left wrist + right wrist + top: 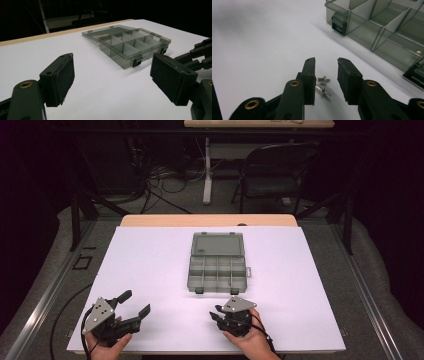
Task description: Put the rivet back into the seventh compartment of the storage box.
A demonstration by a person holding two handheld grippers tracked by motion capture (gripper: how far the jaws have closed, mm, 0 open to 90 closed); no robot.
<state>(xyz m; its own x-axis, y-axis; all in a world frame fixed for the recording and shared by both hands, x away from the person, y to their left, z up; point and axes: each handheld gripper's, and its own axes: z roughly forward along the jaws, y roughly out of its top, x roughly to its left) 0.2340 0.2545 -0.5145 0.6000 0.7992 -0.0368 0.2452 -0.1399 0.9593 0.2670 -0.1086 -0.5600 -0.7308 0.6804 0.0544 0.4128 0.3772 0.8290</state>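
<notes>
A smoky clear organizer box (pixel 218 262) lies open at the table's middle, its lid flat behind the divided compartments (pixel 130 45); a latch corner of the box (pixel 387 27) is near the right gripper. Two small metal studs (pixel 323 79) (pixel 322 90) lie on the white sheet just in front of the box. My right gripper (pixel 218 314) points down at them, its jaws (pixel 325 63) standing on either side with a gap, pads not touching them. My left gripper (pixel 137 301) rests at the front left with its jaws (pixel 112 77) wide apart and nothing between them.
A white sheet (pixel 150 265) covers the wooden table. Beyond the far edge stand a folding chair (pixel 280 170) and a desk leg (pixel 207 170), with cables (pixel 165 182) on the floor. The right gripper's linkage (pixel 200 53) is at the edge of the left gripper view.
</notes>
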